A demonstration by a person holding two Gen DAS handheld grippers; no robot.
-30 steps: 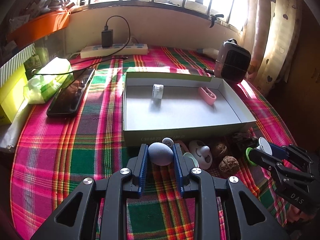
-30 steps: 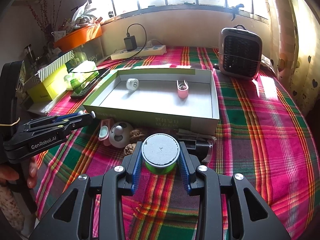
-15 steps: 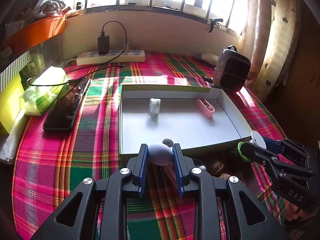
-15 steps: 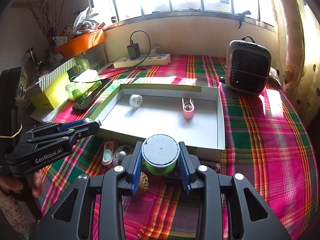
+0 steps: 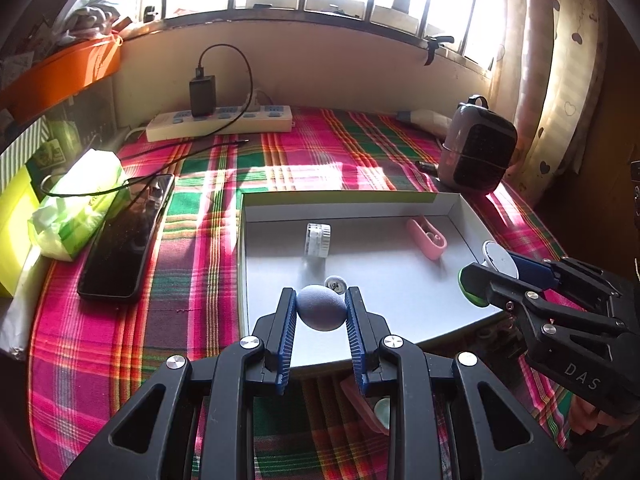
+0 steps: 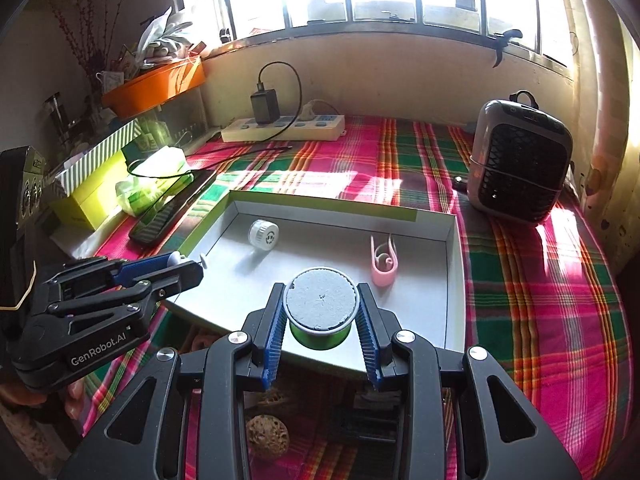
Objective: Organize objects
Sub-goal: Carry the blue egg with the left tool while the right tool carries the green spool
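Note:
My left gripper [image 5: 321, 312] is shut on a grey-blue egg-shaped object [image 5: 321, 307] and holds it over the near edge of the shallow white box [image 5: 400, 280]. My right gripper [image 6: 321, 312] is shut on a green spool with a grey top [image 6: 320, 307], above the box's near edge [image 6: 224, 216]. Inside the box lie a white roll [image 5: 318, 239] and a pink clip [image 5: 426, 237]; both also show in the right wrist view, the roll [image 6: 263, 234] and the clip [image 6: 384, 264]. The right gripper also shows in the left wrist view [image 5: 490, 276].
A phone [image 5: 126, 236], a green tissue pack [image 5: 76, 204] and a yellow box [image 6: 88, 196] lie left of the box. A power strip [image 5: 220, 122] sits at the back, a small heater [image 6: 518, 164] at the right. A walnut [image 6: 267, 436] and a pink item [image 5: 368, 406] lie in front of the box.
Both grippers have lifted and moved forward with their objects, from the cloth in front of the box to above its near edge.

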